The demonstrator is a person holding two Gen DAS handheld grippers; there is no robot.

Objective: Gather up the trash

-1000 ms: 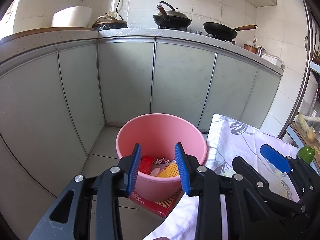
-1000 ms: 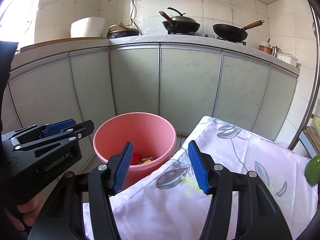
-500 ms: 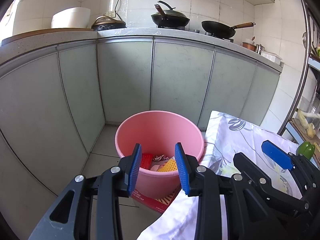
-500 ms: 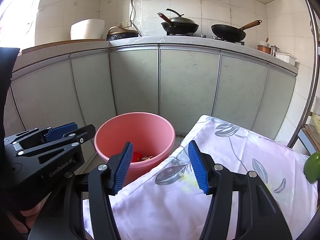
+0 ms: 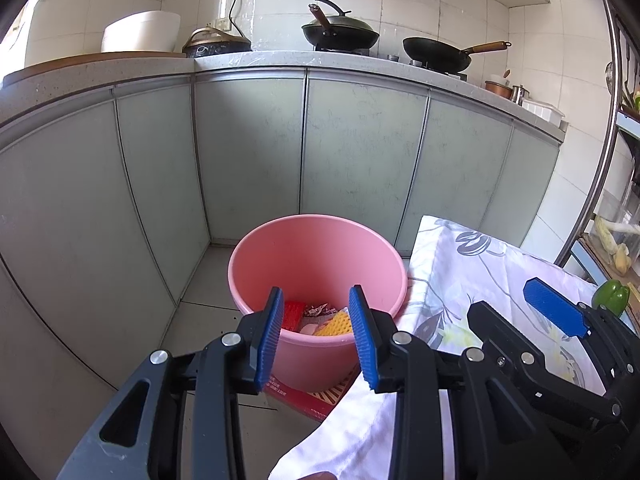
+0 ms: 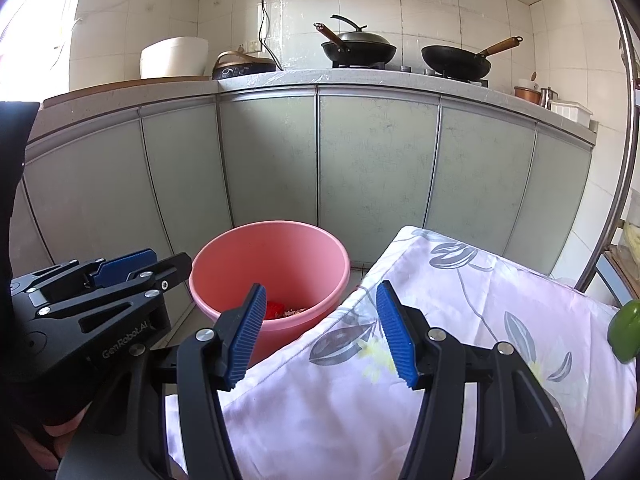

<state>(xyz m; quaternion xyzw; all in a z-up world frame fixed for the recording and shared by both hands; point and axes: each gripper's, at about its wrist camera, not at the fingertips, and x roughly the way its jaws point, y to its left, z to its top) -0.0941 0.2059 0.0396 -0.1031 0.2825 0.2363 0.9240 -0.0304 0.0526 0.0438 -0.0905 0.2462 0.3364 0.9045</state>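
Left gripper [image 5: 316, 332]: jaws are standing apart with nothing between the blue pads; it is hovering above the near rim of the bucket, beside the table's left edge.
Right gripper [image 6: 322, 332]: jaws are gaping wider, gripping nothing; it is hanging over the near left corner of the table, its left finger overlapping the bucket in view.
Pink bucket [image 5: 320, 248]: is standing upright on the tiled floor, just off the table's left edge and in front of the cabinet doors.
Trash [image 5: 316, 318]: is lying at the bottom of the bucket, a red wrapper [image 5: 293, 314], a crumpled silvery piece and a yellow dotted packet [image 5: 339, 323] touching one another.
Red packet [image 5: 316, 400]: is lying flat on the floor, partly under the bucket's near side.
Table [image 6: 440, 320]: is wearing a white floral cloth that is draping over its left edge.
Green pepper [image 5: 610, 298]: is sitting near the table's right edge.
Counter [image 6: 360, 76]: is carrying a lidded wok [image 6: 358, 50] and a frying pan [image 6: 456, 62] behind the bucket.
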